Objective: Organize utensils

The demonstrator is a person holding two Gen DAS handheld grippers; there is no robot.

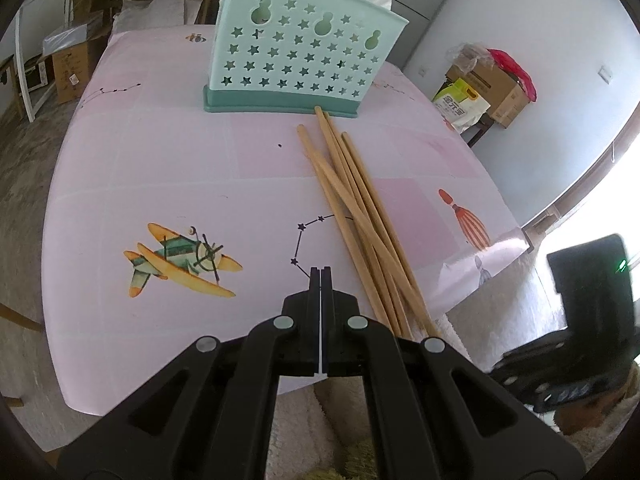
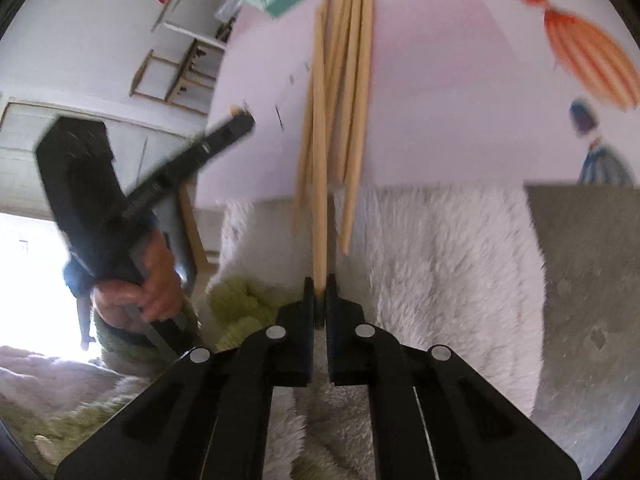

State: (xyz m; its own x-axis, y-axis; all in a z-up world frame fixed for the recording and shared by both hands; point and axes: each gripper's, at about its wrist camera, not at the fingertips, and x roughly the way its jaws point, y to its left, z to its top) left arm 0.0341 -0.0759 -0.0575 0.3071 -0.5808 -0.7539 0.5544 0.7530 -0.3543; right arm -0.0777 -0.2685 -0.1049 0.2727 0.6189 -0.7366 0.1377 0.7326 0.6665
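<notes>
We find the right tongs [image 2: 319, 294] clenched on one chopstick [image 2: 319, 184] at lower centre, the left tongs [image 1: 321, 276] clenched empty — the remaining chopsticks [image 1: 352, 208] lie loose on the surface [image 1: 160, 168], none visibly in the holder [image 1: 296, 48] at top.

The left gripper [image 1: 321, 270] points downward with its jaws pressed together on nothing, gripped in a hand [image 2: 136, 296] seen from the right wrist view. The right gripper [image 2: 319, 286], also angled downward, has its jaws clamped on a chopstick [image 2: 319, 184] end
</notes>
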